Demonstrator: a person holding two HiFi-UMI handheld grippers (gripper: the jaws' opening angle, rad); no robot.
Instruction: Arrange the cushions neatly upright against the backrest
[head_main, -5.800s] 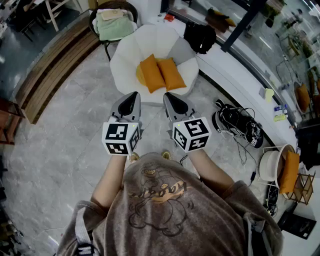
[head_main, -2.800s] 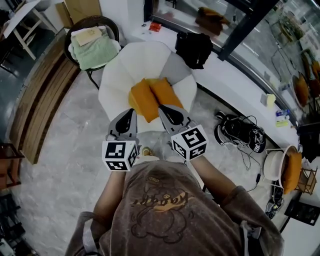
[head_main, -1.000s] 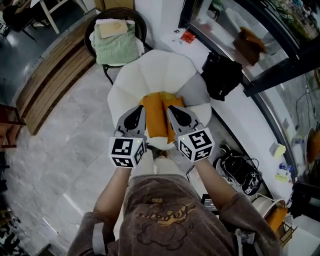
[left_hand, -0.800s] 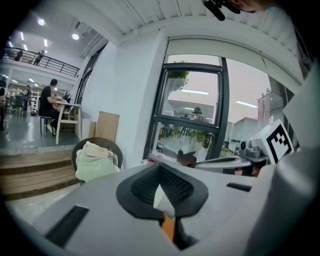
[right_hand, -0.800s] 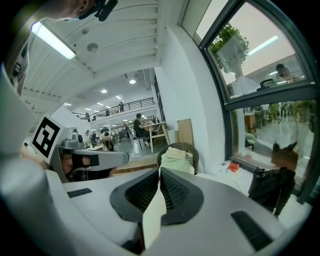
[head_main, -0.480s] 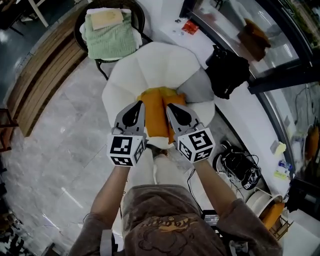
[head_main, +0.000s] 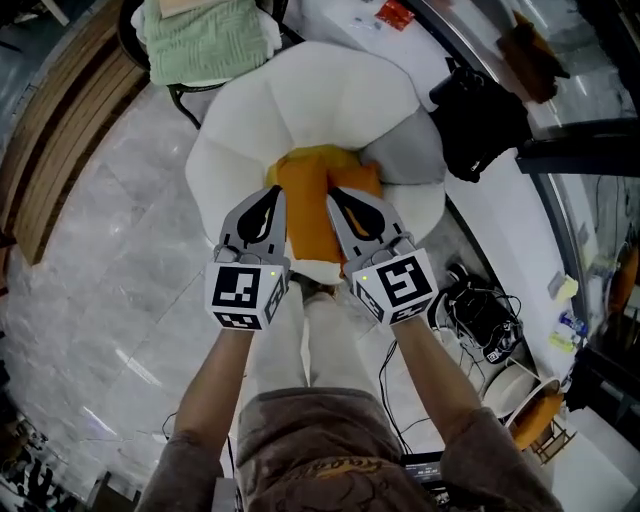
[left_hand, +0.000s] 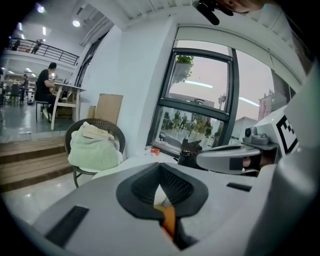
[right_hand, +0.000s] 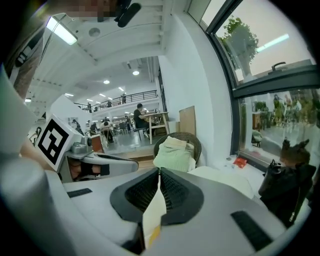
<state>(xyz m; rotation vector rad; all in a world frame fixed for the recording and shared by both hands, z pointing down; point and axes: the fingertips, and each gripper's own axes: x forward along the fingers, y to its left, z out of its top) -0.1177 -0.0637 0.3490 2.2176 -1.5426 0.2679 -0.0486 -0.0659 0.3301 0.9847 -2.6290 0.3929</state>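
Note:
Two orange cushions lie on the seat of a white shell-shaped armchair (head_main: 300, 100), the left cushion (head_main: 303, 205) flat and long, the right cushion (head_main: 358, 180) beside it nearer the backrest. In the head view my left gripper (head_main: 272, 191) hovers over the left cushion's left edge and my right gripper (head_main: 334, 193) over the gap between the two cushions. Both are shut with nothing held. In the left gripper view a sliver of orange cushion (left_hand: 169, 220) shows under the shut left gripper (left_hand: 160, 184). In the right gripper view the right gripper (right_hand: 160, 176) is also shut.
A wicker chair with a green blanket (head_main: 200, 40) stands behind the armchair on the left. A black bag (head_main: 482, 118) sits on the white ledge to the right. Black gear and cables (head_main: 482, 322) lie on the floor, near a basket holding another orange cushion (head_main: 537, 420). Wooden steps (head_main: 55, 140) run along the left.
The person has walked up to the armchair. Both grippers, shut throughout, have moved forward from above the floor to above the cushions on the seat.

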